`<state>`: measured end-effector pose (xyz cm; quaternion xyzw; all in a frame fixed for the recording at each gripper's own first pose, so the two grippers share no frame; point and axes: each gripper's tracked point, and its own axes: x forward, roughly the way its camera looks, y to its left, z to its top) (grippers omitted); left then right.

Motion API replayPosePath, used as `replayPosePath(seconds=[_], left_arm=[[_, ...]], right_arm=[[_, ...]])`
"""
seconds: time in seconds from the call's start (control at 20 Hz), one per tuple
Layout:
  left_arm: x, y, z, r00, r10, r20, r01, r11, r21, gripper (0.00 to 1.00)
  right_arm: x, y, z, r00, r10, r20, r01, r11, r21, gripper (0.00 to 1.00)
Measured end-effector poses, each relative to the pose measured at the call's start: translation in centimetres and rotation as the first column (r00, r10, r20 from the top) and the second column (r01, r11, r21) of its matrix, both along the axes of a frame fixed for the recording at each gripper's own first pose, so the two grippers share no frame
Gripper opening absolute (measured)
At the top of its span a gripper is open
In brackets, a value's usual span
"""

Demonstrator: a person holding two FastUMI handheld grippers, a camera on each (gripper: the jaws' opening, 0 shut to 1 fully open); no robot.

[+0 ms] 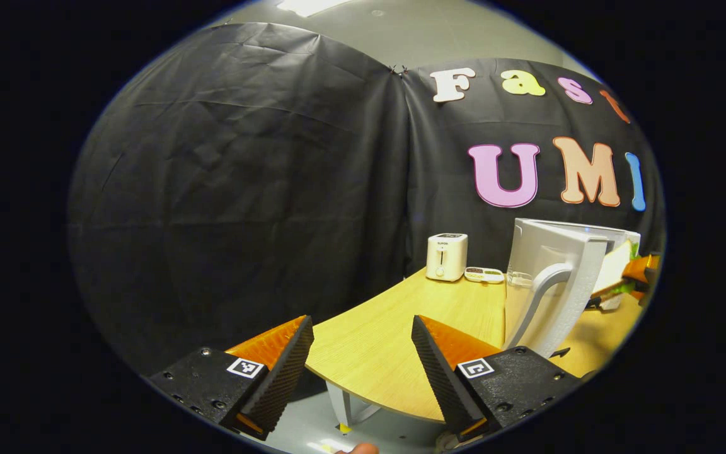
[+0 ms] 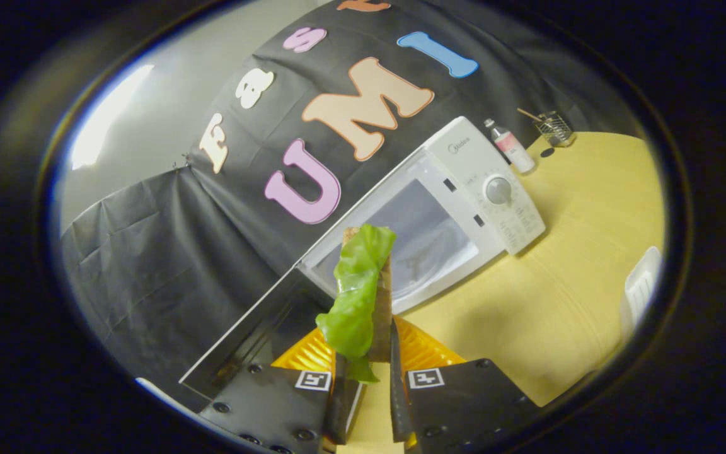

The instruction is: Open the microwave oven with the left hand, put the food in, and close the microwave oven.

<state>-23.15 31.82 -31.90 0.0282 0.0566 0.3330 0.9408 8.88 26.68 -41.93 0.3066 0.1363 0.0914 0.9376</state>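
Observation:
The white microwave (image 2: 495, 189) stands on the wooden table (image 2: 564, 296) with its door (image 2: 243, 340) swung wide and the cavity (image 2: 420, 246) showing. My right gripper (image 2: 368, 343) is shut on a sandwich (image 2: 360, 284) of bread and green lettuce, held upright just in front of the cavity. In the left gripper view the door (image 1: 546, 277) stands edge-on with its curved handle (image 1: 539, 302) facing me. My left gripper (image 1: 362, 323) is open with nothing between its fingers, back from the door near the table's edge. The sandwich (image 1: 615, 265) and right gripper (image 1: 643, 270) peek out behind the door.
A white toaster (image 1: 446, 256) and a small flat tray (image 1: 484, 275) sit at the back of the table (image 1: 388, 353). Right of the microwave stand a bottle (image 2: 511, 148) and a wire basket (image 2: 555, 129). A white container (image 2: 640, 290) sits at the table's near right.

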Motion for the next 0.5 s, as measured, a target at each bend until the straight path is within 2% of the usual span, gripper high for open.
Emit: replayPosePath(seconds=[0.05,0.1,0.35,0.5], left_arm=[[-0.1,0.0,-0.1,1.000,0.000,-0.002,0.000,1.000,-0.001,0.96],[-0.3,0.1,-0.2,1.000,-0.001,-0.002,0.001,1.000,-0.002,0.93],[-0.8,1.8,-2.3,0.999,0.028,-0.041,-0.029,0.999,-0.025,0.96],[-1.3,2.5,-3.4,0.997,0.044,-0.069,-0.047,0.998,-0.043,0.96]], right_arm=[[1.4,0.2,-0.1,1.000,-0.016,-0.005,0.017,1.000,0.007,0.26],[2.9,0.6,-0.5,1.000,-0.024,-0.012,0.025,1.000,0.010,0.30],[9.7,2.7,-2.7,0.997,-0.026,-0.076,0.029,0.999,0.035,0.29],[12.6,3.6,-3.6,0.996,-0.034,-0.077,0.036,0.999,0.031,0.29]])
